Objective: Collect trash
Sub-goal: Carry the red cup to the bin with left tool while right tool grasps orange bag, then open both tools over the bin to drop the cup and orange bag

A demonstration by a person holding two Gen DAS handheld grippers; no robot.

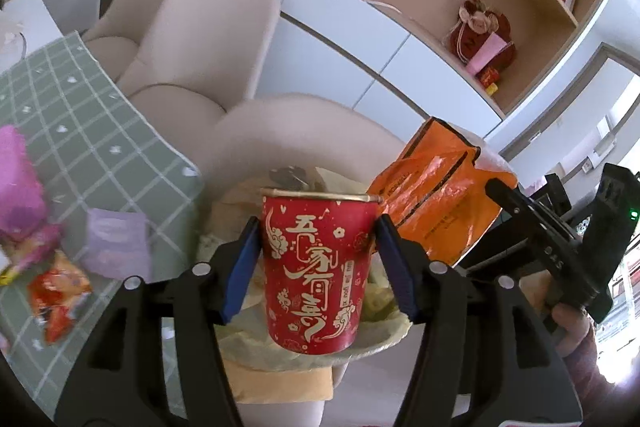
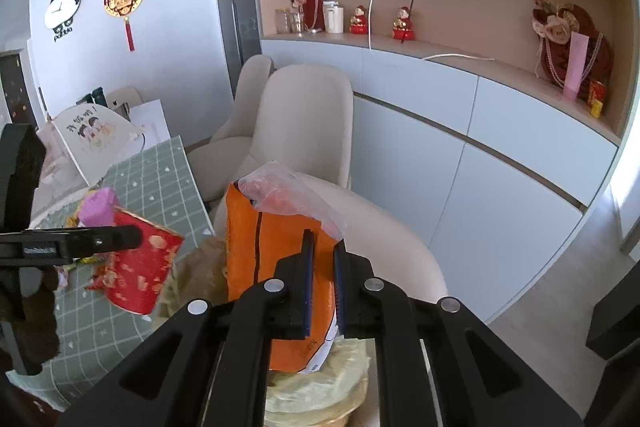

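Cup (image 1: 318, 271) upright between left gripper (image 1: 318, 267) pads, directly over bin (image 1: 384, 341). Right gripper (image 2: 322, 283) pinches orange bag (image 2: 272, 255) above same bin. We judge release next.

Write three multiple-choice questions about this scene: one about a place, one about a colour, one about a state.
1. Where is the bin with the yellow bag?
A. below the held things
B. on the shelf
C. on the green tablecloth

2. What colour is the paper cup?
A. blue
B. red with gold writing
C. white

3. How are the right tongs?
A. wide open and empty
B. lying on the chair
C. shut on the orange bag

Answers:
1 A: the bin shows under the cup and the orange bag.
2 B: the cup between the left tongs is red and gold.
3 C: the right tongs pinch the bag.
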